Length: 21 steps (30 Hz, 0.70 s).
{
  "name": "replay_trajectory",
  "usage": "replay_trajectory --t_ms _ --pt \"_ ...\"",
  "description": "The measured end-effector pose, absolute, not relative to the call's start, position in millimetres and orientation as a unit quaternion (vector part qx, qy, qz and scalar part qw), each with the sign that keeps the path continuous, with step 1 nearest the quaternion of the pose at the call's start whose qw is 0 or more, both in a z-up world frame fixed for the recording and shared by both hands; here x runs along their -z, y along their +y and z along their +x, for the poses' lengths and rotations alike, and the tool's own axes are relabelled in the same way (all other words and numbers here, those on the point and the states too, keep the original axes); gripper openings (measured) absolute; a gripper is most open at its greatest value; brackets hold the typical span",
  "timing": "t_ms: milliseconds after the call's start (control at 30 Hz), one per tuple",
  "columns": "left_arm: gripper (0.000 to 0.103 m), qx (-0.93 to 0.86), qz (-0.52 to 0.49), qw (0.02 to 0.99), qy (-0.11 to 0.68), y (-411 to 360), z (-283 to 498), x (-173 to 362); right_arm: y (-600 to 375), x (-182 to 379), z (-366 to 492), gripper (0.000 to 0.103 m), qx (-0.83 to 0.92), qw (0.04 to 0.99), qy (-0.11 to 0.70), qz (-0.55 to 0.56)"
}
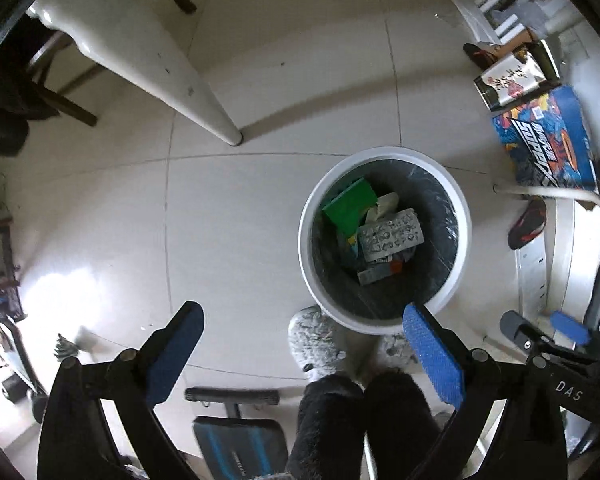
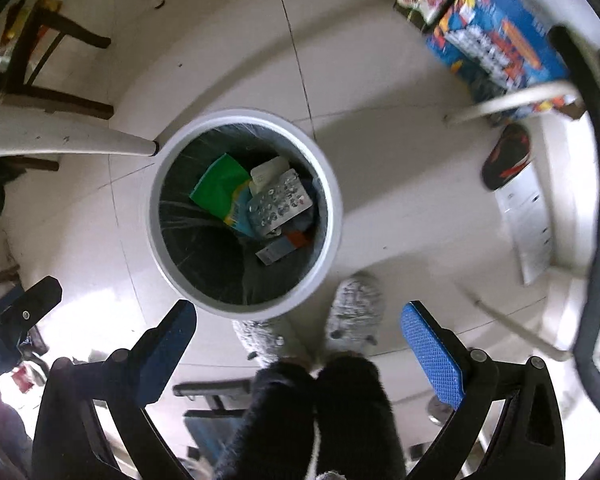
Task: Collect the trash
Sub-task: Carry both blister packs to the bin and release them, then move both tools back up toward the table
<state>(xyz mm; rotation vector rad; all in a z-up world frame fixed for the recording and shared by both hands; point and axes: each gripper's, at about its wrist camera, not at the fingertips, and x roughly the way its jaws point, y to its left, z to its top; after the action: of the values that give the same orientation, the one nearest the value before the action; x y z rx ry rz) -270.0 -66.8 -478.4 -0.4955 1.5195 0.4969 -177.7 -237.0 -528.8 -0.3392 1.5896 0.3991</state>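
A white round bin (image 1: 384,158) with a black liner stands on the tiled floor; it also shows in the right wrist view (image 2: 332,200). Inside lie a green packet (image 1: 348,204), a silver blister pack (image 1: 392,238) and other small wrappers; the green packet (image 2: 220,188) and blister pack (image 2: 280,204) show again from the right. My left gripper (image 1: 304,336) is open and empty, high above the floor beside the bin. My right gripper (image 2: 300,328) is open and empty above the bin's near edge. The right gripper also shows at the left wrist view's right edge (image 1: 540,328).
A white table leg (image 1: 204,108) stands left of the bin. Colourful boxes (image 1: 548,140) and dark slippers (image 1: 528,222) lie to the right. The person's grey slippers (image 2: 352,308) stand just before the bin. A dark wooden chair (image 2: 52,60) is at the far left.
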Motion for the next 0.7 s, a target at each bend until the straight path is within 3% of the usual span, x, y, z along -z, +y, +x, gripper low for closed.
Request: replay_trajectory --t_ms 700 --pt "0.102 -0.221 -0.221 0.711 0.63 -90.0 -307.3 246.1 -243.1 258.7 -229.9 0.103 -0.204 0.698 0.67 -0.15"
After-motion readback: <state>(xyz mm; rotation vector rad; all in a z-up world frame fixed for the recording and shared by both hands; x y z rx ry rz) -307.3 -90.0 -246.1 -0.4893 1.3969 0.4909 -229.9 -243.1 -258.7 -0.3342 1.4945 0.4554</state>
